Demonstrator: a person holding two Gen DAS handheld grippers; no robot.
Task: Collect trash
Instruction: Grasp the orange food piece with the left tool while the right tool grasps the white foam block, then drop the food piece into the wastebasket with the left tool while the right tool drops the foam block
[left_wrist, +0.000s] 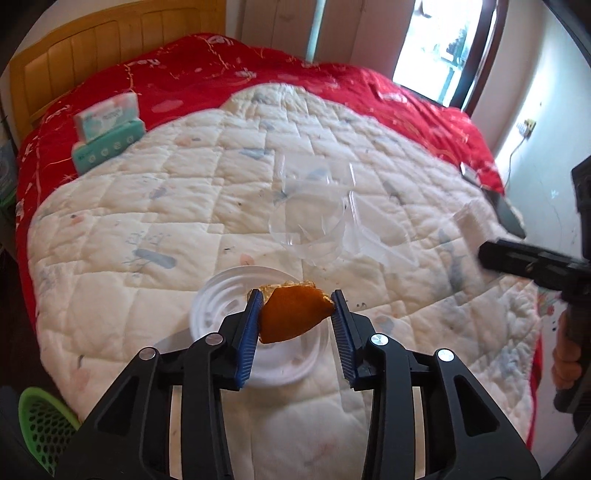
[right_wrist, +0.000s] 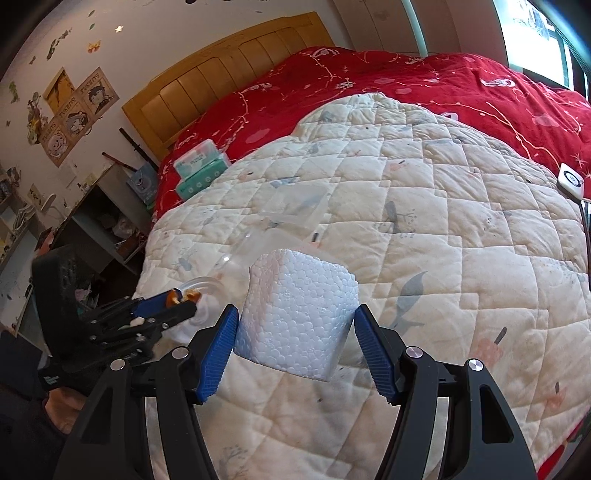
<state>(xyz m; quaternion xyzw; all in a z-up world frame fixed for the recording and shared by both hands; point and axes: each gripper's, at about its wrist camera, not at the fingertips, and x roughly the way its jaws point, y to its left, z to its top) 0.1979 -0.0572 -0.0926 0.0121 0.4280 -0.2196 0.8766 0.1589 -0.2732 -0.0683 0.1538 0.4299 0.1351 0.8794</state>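
While the left tool (left_wrist: 297, 308) is clamping orange peel (left_wrist: 291, 314) above the plate (left_wrist: 221, 295) | right tool (right_wrist: 295, 328) is gripping foam block (right_wrist: 295, 314) | next: carrying both to a bin.

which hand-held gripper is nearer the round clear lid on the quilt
Left. The left hand-held gripper sits right over the round clear lid, clamping an orange peel. The right hand-held gripper is off to the side, holding a white foam block.
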